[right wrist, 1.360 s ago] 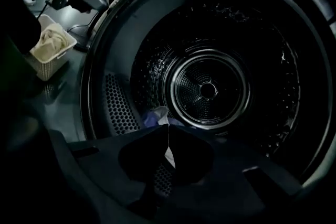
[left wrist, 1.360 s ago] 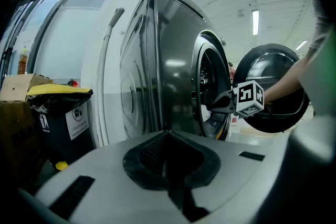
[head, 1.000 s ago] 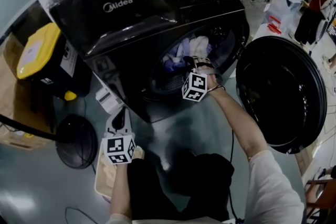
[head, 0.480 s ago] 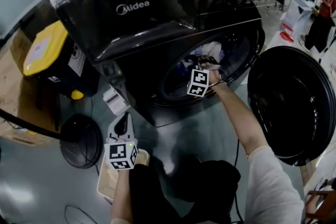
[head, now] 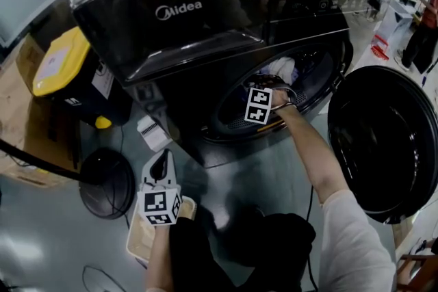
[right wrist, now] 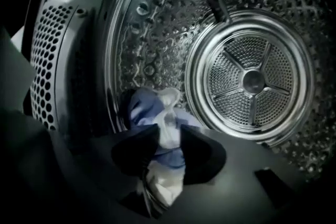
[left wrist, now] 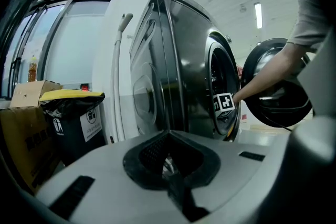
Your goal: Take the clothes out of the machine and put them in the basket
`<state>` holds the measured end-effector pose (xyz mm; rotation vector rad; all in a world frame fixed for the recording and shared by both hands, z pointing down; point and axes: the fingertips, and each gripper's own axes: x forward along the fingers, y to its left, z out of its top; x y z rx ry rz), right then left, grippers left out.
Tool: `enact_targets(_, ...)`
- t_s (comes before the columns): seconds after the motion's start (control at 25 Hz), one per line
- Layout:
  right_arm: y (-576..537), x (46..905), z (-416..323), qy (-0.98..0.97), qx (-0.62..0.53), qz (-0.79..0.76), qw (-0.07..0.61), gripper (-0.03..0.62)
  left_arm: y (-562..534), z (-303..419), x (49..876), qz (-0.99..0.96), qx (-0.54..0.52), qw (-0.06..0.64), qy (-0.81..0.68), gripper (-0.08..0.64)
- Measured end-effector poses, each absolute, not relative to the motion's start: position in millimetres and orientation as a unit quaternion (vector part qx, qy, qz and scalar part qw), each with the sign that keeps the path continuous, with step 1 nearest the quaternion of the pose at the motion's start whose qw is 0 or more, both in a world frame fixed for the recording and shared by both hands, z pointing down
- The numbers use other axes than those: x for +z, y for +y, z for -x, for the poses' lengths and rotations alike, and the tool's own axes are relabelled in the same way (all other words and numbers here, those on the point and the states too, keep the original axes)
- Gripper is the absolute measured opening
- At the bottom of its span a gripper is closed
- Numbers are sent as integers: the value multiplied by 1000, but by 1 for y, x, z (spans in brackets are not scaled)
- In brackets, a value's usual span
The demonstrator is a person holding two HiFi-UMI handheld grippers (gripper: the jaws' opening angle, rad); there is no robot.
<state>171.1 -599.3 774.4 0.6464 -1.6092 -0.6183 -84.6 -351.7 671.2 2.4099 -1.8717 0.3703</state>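
The black washing machine [head: 178, 10] stands with its round door [head: 383, 140] swung open to the right. White and blue clothes [head: 280, 68] lie in the drum mouth. My right gripper [head: 270, 84] reaches into the drum. In the right gripper view its jaws [right wrist: 168, 149] have just been closing and pinch a blue and white cloth [right wrist: 157, 113] between the pads. My left gripper [head: 161, 159] hangs low in front of the machine, jaws together and holding nothing [left wrist: 168, 165]. Under it sits the beige basket [head: 137, 239], partly hidden.
A black bin with a yellow lid [head: 61, 65] and a cardboard box [head: 20, 147] stand left of the machine. A round black base [head: 102, 181] lies on the floor by the basket. A person [head: 421, 17] stands far right. The steel drum wall [right wrist: 252, 81] lies behind the cloth.
My right gripper has gone down and deeper into the drum mouth, onto the clothes. The left gripper has stayed in place above the basket.
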Motion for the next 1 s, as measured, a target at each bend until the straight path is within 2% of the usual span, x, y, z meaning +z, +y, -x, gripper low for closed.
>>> enact_targets(0.12, -598, 780, -176, -700, -251, -276, 609, 60, -351, 87, 672, -782, 121, 32, -611, 18)
enact_targets(0.2, -597, 779, -177, -703, -248, -281, 605, 31, -351, 89, 671, -782, 121, 31, -611, 18)
enact_targets(0.68, -582, 744, -179, -711, -281, -333, 552, 28, -341, 87, 667, -786, 124, 30, -605, 18)
enact_targets(1.0, -554, 701, -186, -736, -254, -402, 481, 28, -330, 76, 656, -799, 112, 25, -590, 18)
